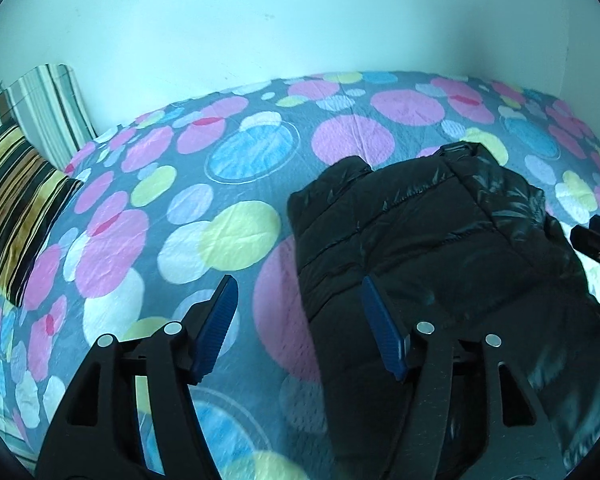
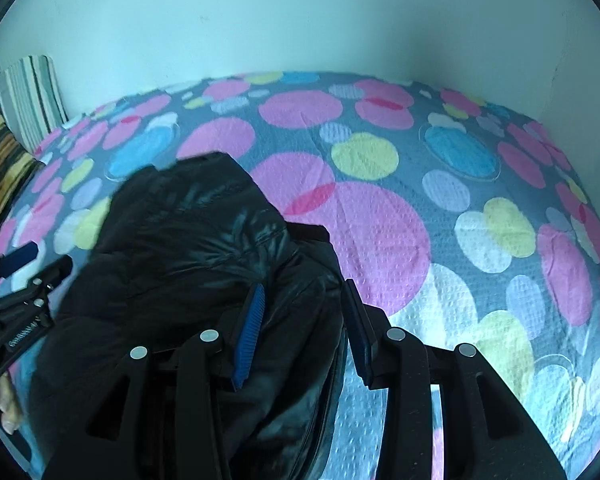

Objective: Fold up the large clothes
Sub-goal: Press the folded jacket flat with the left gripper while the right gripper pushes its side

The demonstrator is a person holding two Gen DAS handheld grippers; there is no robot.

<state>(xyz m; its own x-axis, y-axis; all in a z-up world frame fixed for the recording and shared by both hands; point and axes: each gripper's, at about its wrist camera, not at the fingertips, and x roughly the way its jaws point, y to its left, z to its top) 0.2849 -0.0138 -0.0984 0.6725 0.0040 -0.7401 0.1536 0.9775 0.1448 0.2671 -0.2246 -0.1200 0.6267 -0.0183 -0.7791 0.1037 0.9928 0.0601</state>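
A shiny black puffer jacket [image 1: 432, 236] lies folded into a narrow bundle on the bed; it also shows in the right wrist view [image 2: 188, 264]. My left gripper [image 1: 298, 292] is open, its blue-padded fingers straddling the jacket's left edge just above it. My right gripper [image 2: 304, 300] is open around the jacket's right edge, with fabric lying between the fingers. The right gripper shows at the far right of the left wrist view [image 1: 598, 240]. The left gripper shows at the far left of the right wrist view [image 2: 24, 276].
The bed is covered by a grey sheet [image 1: 236, 184] with pink, blue, yellow and white circles. Striped pillows [image 1: 24, 184] lie at the left end. A pale wall [image 1: 300, 20] runs behind the bed. A hand [image 2: 4, 404] holds the left gripper.
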